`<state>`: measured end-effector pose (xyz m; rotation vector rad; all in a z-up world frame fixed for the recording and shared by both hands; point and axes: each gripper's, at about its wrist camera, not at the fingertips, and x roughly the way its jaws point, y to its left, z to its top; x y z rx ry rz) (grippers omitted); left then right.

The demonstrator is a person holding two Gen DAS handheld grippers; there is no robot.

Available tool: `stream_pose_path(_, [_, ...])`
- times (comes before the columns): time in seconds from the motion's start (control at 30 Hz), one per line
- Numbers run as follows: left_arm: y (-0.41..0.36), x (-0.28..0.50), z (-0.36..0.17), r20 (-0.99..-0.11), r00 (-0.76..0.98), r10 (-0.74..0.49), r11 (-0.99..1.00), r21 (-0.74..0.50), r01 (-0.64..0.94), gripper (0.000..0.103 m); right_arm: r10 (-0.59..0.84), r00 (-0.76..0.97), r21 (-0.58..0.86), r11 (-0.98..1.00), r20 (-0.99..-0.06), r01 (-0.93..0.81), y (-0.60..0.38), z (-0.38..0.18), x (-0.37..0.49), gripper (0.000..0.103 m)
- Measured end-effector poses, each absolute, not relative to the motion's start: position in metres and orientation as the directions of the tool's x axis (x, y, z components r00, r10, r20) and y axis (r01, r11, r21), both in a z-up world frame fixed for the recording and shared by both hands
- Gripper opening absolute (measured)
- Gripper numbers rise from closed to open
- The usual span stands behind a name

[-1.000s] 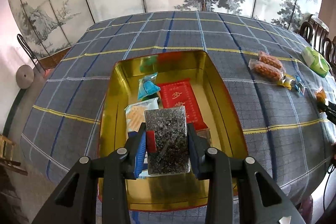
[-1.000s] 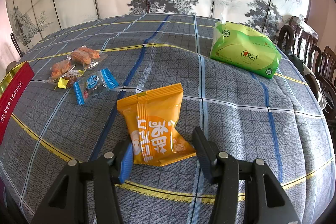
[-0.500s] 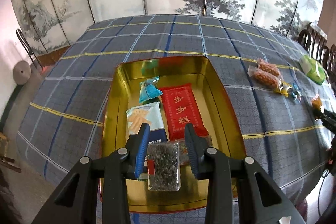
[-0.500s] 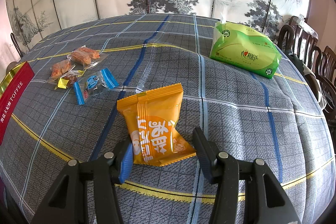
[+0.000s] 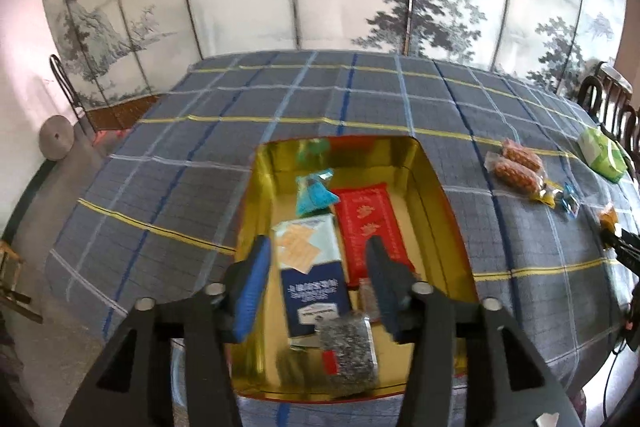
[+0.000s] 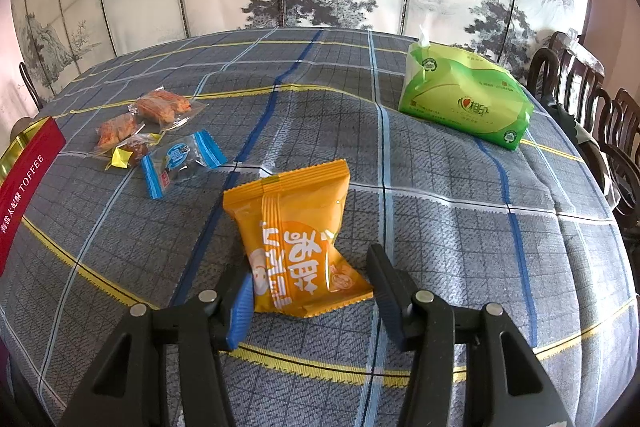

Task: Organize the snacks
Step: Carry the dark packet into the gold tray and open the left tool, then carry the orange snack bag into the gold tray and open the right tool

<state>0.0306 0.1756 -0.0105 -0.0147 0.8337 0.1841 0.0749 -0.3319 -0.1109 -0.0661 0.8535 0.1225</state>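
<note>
Having just opened the left gripper (image 5: 316, 275) and dropped the speckled dark packet (image 5: 349, 354) at the gold tin's (image 5: 448, 211) near end, close the right gripper (image 6: 310, 291), half-open and not yet clamped, squarely on the orange snack packet (image 6: 298, 239) lying on the tablecloth (image 6: 460, 227).

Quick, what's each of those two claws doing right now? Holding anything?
Left gripper: open, jaws just spread; the dark speckled packet lies free in the gold tin.
Right gripper: open around the orange snack bag, not squeezing it.
</note>
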Motion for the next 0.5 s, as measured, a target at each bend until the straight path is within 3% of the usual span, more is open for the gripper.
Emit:
stream_pose_path(0.07, [0.178,0.027,-0.006,-0.717,0.669,0.197,0.977,0.088,-0.194,0.06,0.09,0.649,0.009,0.992,-0.756,-0.127,-0.332,-0.11,0.07,0.053])
stream_pose_path(0.5, [0.183,0.02,-0.01,-0.704,0.668,0.243,0.968,0.133,-0.212,0.061,0.163,0.671,0.079,0.985,-0.723,-0.154,-0.311,-0.084,0.028,0.053])
